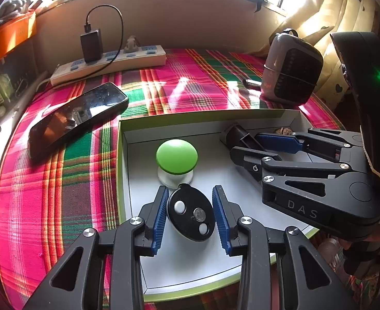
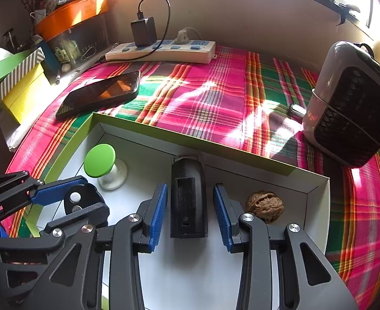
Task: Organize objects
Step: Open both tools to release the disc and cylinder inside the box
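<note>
Plaid cloth (image 1: 190,87) carries a white box (image 1: 164,271). Left gripper (image 1: 191,217) stands part open, blue pads astride but clear of the oval black remote (image 1: 191,213) at lower centre. Right gripper (image 2: 190,206) likewise straddles a black rectangular device (image 2: 188,201), untouched. Only the right view shows the walnut (image 2: 264,205) clearly.

Box (image 2: 148,135) on tablecloth (image 2: 215,90); remote (image 1: 191,213), knob (image 1: 177,157), walnut (image 2: 264,205) inside; phone (image 2: 102,93) behind-left.
</note>
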### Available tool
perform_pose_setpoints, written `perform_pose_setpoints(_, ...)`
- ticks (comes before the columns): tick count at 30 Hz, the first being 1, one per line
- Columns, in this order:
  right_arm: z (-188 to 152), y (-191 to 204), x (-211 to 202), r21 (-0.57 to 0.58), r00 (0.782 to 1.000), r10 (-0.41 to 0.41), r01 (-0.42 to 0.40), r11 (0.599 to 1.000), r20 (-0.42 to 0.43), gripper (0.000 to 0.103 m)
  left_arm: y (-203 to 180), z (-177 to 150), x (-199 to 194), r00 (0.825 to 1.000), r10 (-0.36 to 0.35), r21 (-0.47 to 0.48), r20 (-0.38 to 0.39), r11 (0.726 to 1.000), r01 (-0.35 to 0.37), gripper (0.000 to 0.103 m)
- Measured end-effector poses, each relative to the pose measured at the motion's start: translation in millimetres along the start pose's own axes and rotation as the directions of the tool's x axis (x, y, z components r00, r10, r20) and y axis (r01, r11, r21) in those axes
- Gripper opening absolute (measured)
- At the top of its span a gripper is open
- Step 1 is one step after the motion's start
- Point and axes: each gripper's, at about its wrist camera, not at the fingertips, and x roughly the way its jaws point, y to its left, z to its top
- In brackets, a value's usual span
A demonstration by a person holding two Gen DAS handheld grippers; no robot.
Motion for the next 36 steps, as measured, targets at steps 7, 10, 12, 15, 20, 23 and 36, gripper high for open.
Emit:
perform_pose_setpoints(7,-2,1,-7,0.005,1.0,0.0,0.0,1.0,0.014,0.038,0,-1,-2,1.0,-0.004,-0.004,-0.003,1.0,0.004,0.035)
perform_pose_setpoints(10,-3,1,-11,0.006,1.0,-0.004,0.003,1.0,0.02,0.038,0,-3,-5,1.0,-0.005,-0.012,0.002,1.0,0.005,0.036)
perform_pose_setpoints(12,-4,1,-14,0.009,1.0,-0.004,0.004,1.0,0.025,0.038,0,-3,-7,1.0,0.002,-0.015,0.007,1.0,-0.002,0.037)
perform_pose_setpoints(15,-7,1,-19,0.018,0.999,-0.001,0.0,1.0,0.036,0.038,2,-4,-10,1.0,0.004,-0.025,0.012,1.0,-0.003,0.038)
perform_pose_setpoints(20,-11,0,-29,0.028,0.999,-0.003,0.001,1.0,0.051,0.039,5,-6,-16,1.0,0.004,-0.034,0.021,0.999,-0.003,0.038)
perform_pose_setpoints(23,-14,-1,-35,0.034,0.998,-0.007,0.004,0.999,0.064,0.039,5,-8,-19,1.0,0.002,-0.038,0.027,0.999,-0.001,0.038)
perform_pose_setpoints(36,-34,-2,-60,0.037,0.994,-0.035,0.031,0.999,0.102,0.039,5,-23,-45,0.997,0.001,-0.057,0.083,0.998,0.004,0.038)
